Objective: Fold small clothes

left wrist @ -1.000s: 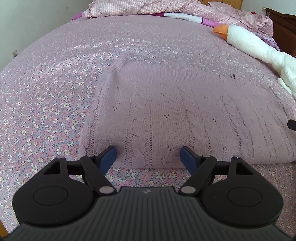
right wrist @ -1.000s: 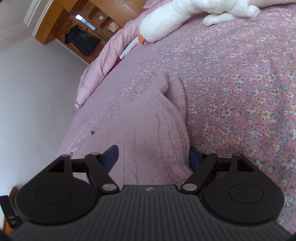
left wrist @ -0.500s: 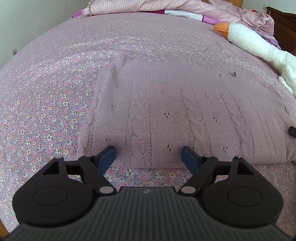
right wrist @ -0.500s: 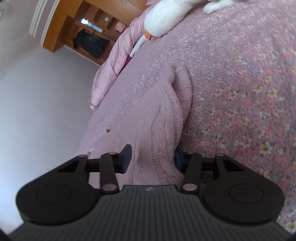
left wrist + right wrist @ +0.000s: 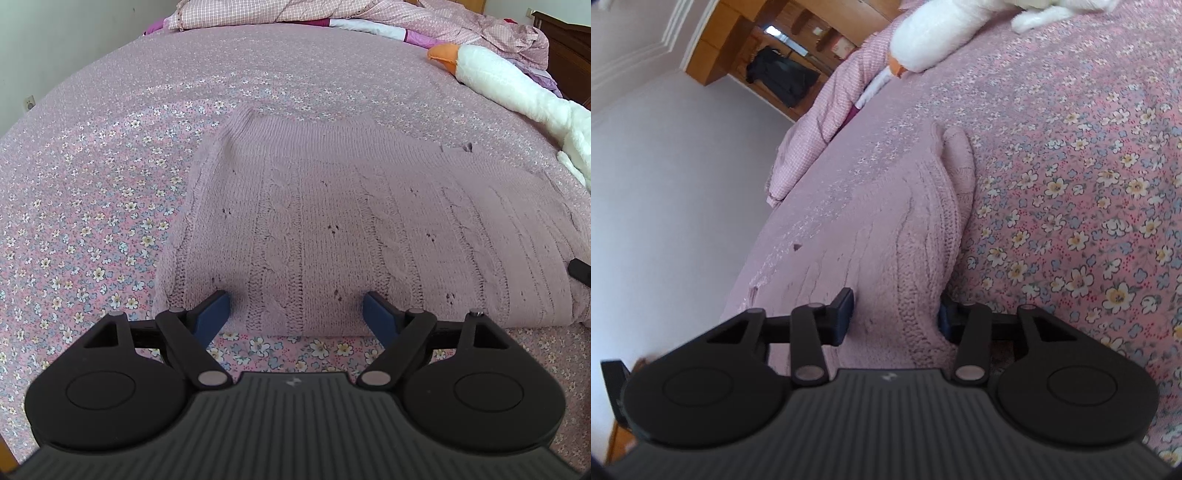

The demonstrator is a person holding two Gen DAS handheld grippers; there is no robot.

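The pink cable-knit sweater [image 5: 332, 229] lies flat on the bed [image 5: 92, 221], its long axis running crosswise to the left tool [image 5: 296, 314], from just left of that tool's left finger out to the right edge of the left wrist view; its knitted cable ribs run straight away from the tool toward the far side of the bed. The near folded edge of the sweater sits directly ahead of the left tool, and the two blue pads [image 5: 212, 314] stand wide apart, one on each side of a stretch of that edge, resting at or just over it without pinching the knit. The right tool [image 5: 895, 317] is at the sweater's right-hand end, tilted steeply on its side, with a thick bunched fold of the sweater [image 5: 905, 258] rising between its fingers; the two fingers are drawn in against that fold from either side, gripping it. The knit is a dusty pink, close in colour to the flowered bedspread, with rows of cable twists and small eyelet holes, and a rounded lump of fabric stands up at its far corner ahead of the right tool. A white plush goose [image 5: 517, 88] with an orange beak lies on the bed well beyond and to the right of the left tool, and a rumpled checked quilt [image 5: 332, 11] is heaped along the far edge.
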